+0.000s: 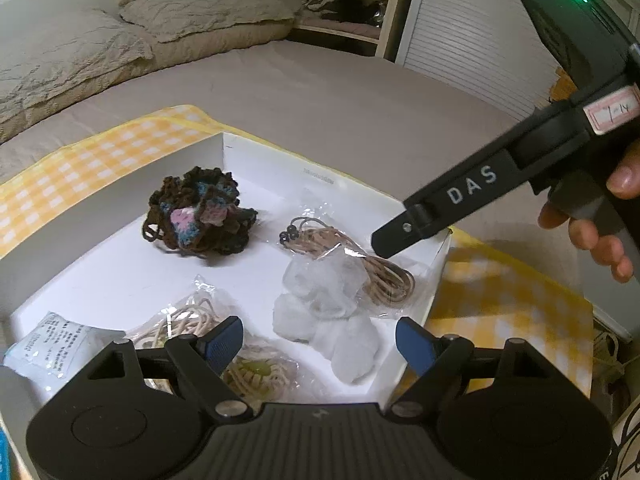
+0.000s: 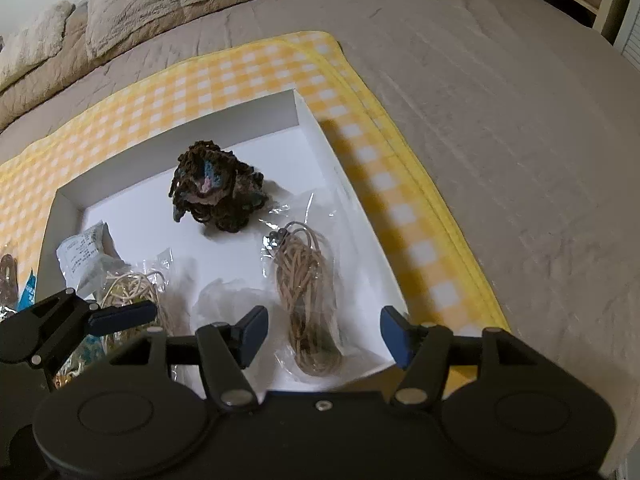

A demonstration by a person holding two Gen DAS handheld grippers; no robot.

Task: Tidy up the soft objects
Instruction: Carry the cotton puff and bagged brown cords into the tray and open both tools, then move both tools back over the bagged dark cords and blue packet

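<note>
Tongs [image 1: 319, 340] agape, tilted over tray [image 1: 436, 276]

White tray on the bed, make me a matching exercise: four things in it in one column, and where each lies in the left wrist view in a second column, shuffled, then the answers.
Things:
1. crochet bundle
2. brown cord bag
3. cotton balls
4. printed sachet

Places in the tray:
A. near left corner
B. right side, under the right tongs' tip
C. far half, alone
D. near middle, ahead of the left tongs

Pairs: 1-C, 2-B, 3-D, 4-A
</note>
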